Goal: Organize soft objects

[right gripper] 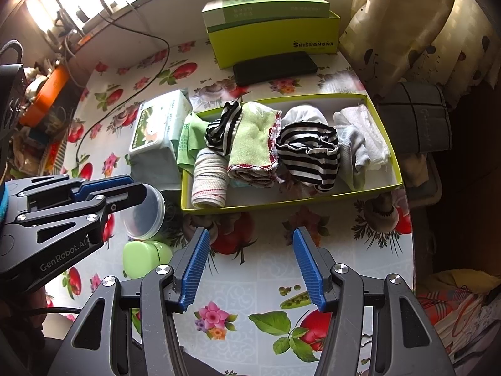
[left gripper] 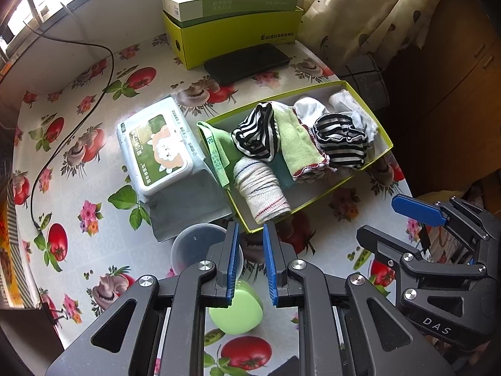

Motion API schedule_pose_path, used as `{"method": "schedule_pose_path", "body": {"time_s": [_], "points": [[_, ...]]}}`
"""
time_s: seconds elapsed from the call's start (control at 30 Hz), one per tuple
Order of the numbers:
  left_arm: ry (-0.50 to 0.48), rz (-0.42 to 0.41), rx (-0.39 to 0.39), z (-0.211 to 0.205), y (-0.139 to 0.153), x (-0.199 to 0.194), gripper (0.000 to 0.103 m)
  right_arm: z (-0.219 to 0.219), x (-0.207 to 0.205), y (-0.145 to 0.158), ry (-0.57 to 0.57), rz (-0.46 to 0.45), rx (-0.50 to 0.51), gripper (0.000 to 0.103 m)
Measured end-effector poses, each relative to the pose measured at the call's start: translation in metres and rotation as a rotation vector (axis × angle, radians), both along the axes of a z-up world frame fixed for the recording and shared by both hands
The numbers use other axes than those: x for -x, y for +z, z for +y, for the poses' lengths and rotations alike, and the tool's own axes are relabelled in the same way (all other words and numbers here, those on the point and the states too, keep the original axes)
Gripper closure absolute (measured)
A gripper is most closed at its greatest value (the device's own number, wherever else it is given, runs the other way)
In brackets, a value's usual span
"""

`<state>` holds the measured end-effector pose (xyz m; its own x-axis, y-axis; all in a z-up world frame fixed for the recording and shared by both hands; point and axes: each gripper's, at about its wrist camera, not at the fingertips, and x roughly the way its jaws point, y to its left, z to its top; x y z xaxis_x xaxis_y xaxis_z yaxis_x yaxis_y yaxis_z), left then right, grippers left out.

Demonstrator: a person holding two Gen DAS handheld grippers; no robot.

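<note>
Socks (right gripper: 308, 153) fill green tray (right gripper: 395, 169) — bare tablecloth (right gripper: 250, 282) along its near edge.

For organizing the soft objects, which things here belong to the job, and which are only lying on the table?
Belong to the job:
- shallow green cardboard tray
- two black-and-white striped cloth rolls
- light green towel
- white ribbed sock roll

Lying about:
- wet-wipes pack
- black phone
- stacked green boxes
- clear plastic tub
</note>
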<state>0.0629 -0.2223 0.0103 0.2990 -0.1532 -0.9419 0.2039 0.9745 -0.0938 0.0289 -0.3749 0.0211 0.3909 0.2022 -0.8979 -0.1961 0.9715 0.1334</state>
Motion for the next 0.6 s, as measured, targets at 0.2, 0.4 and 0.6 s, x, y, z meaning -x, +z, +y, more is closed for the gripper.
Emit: {"method": "schedule_pose_path", "body": {"time_s": [0.2,0.4,0.6], "points": [[-0.001,0.001,0.000,-0.0003,0.0001,0.0001,0.086,0.0005,-0.0002,0.0004,0.000,0.001,0.000,0.047],[-0.004,0.003,0.006,0.0015,-0.0039,0.0000,0.086,0.0004,-0.0007,-0.0012,0.000,0.003,0.001,0.047],[-0.010,-0.010,0.004,0.0021,-0.0043,0.0025,0.087,-0.0016,0.0000,-0.0036,-0.002,0.004,0.001,0.046]]}}
